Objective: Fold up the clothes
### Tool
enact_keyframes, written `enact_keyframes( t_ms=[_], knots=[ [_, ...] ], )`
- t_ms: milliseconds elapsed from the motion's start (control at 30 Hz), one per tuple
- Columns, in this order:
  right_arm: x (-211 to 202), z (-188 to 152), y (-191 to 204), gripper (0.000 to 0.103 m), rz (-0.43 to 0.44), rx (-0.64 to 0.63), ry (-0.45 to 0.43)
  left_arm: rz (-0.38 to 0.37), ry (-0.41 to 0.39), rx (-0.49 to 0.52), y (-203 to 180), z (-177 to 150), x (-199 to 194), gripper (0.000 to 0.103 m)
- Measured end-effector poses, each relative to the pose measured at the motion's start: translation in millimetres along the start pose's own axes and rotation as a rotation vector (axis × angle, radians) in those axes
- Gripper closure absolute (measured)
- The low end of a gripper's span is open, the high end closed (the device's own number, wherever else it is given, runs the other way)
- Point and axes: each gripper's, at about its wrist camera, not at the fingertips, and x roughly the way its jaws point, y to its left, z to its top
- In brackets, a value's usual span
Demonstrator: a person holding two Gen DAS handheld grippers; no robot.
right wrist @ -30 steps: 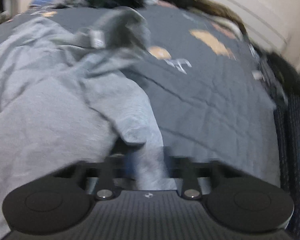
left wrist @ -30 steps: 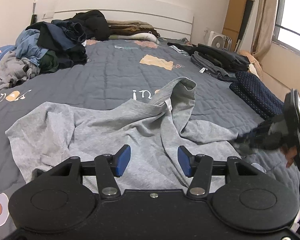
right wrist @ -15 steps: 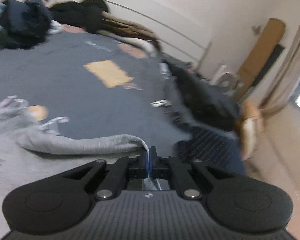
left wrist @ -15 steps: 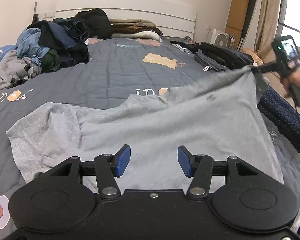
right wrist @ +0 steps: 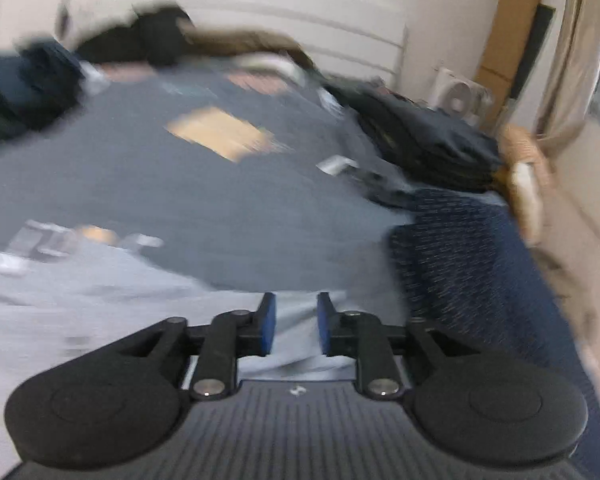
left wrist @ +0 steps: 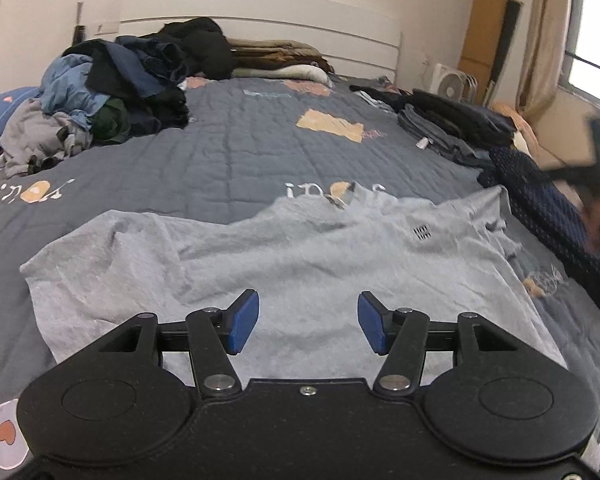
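A grey shirt (left wrist: 300, 256) lies spread out flat on the dark grey quilt (left wrist: 240, 152), its collar pointing to the far side. My left gripper (left wrist: 308, 322) hovers over the shirt's near hem, open, with nothing between its blue pads. My right gripper (right wrist: 296, 328) is over the shirt's right edge (right wrist: 80, 304); its jaws are opening and the pads stand apart, not pressing the cloth seen beneath them. In the left wrist view the right gripper (left wrist: 596, 168) is a dark blur at the right edge, lifted off the shirt.
A heap of unfolded clothes (left wrist: 112, 92) sits at the far left of the bed. Folded dark garments (left wrist: 452, 120) and a navy dotted one (left wrist: 556, 216) line the right side. A small fan (left wrist: 452, 80) and a curtain stand beyond.
The right gripper pulled the crumpled shirt's edge out to the right, spread it flat, then let go and rose away. The left gripper stayed put.
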Motion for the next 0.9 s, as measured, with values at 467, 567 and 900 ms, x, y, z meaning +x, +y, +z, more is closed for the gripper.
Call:
enact_keyframes(
  t_ms=[467,567,900],
  knots=[
    [-45,-36,67,0.038,0.529,0.094,-0.103,-0.007,0.030,0.141,10,47,41,0.045],
    [-40,-33,65,0.038,0.565,0.107,-0.090,-0.071,0.060,0.189,16,72,67,0.045],
    [-34,-30,60,0.036,0.633,0.177,-0.133,-0.134,0.223,0.250,55,115,184,0.047]
  ],
)
